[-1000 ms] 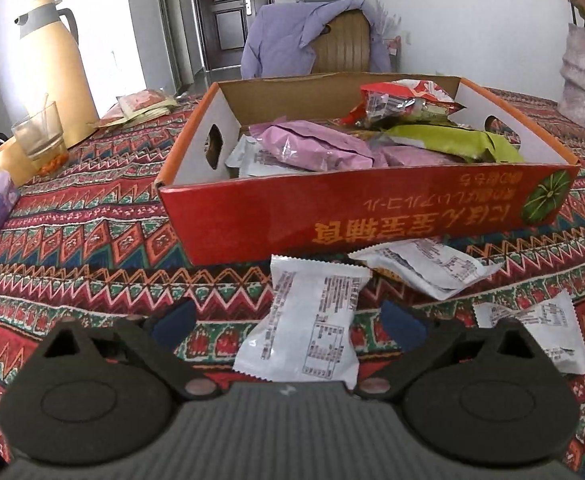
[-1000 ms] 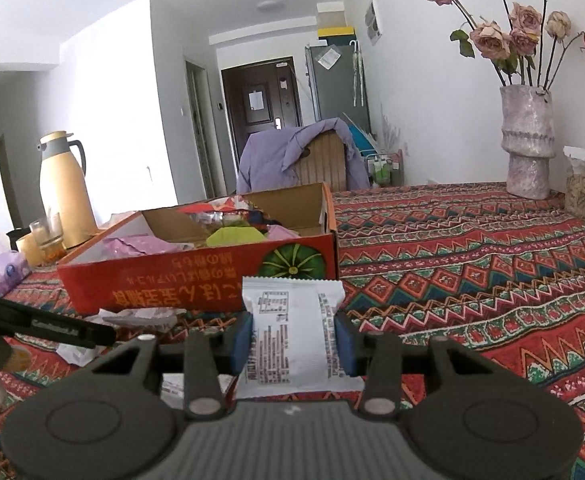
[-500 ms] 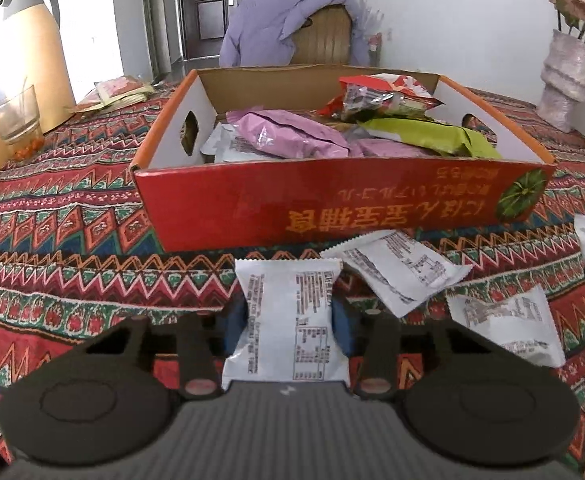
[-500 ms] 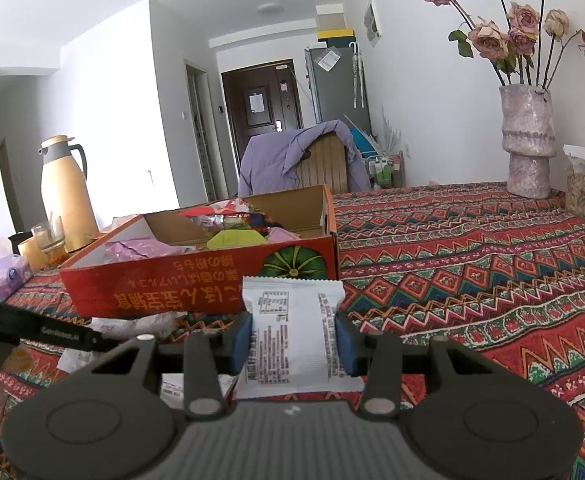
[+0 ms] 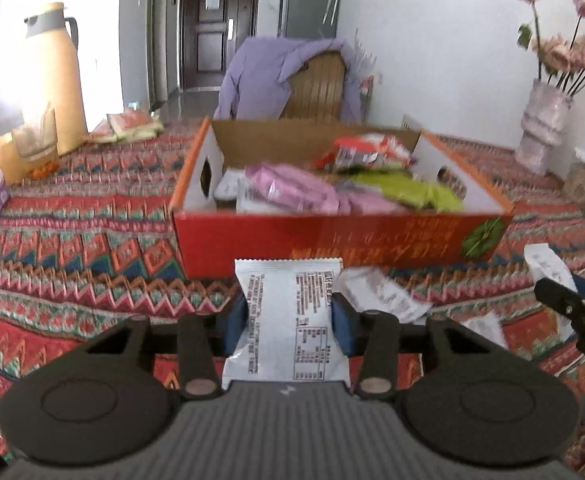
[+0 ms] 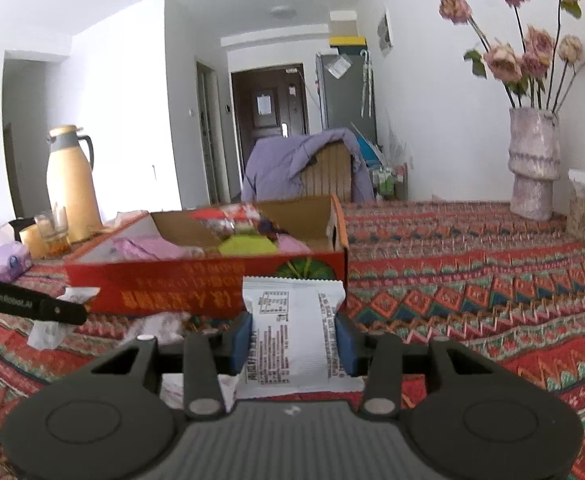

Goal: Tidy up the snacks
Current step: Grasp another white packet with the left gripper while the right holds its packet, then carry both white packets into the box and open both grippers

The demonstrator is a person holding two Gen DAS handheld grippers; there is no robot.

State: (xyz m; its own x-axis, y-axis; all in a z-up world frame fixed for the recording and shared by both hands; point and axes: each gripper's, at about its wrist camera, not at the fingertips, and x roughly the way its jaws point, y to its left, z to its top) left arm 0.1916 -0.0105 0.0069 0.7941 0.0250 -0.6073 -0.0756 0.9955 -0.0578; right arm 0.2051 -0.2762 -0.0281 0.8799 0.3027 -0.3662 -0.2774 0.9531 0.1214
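Both grippers have a packet each right now. In the left wrist view, bottom centre, the left gripper (image 5: 290, 322) has its blue pads (image 5: 234, 322) squeezed in on a white snack packet (image 5: 290, 316), printed side up, sticking out toward the box. Same story in the right wrist view — the right gripper (image 6: 292, 338) is clamped on its own white packet (image 6: 290, 332), bottom centre of the frame, held just in front of the box's right end.

The red cardboard box (image 5: 332, 236) sits mid-frame on the patterned tablecloth (image 5: 72, 240), already holding a pink bag (image 5: 292, 190), a green bag (image 5: 408, 192) and a red-and-white one (image 5: 366, 152) at the back. A couple more loose white packets (image 5: 380, 294) lie on the cloth at the foot of the box, lower right of centre — a bit blurry.

Upper left there's a tan thermos jug (image 5: 54, 76) with a glass (image 5: 36, 142) beside it, and a vase of pink flowers (image 5: 542, 128) at the far right. A chair with a purple jacket (image 5: 268, 76) draped over it stands behind the box.
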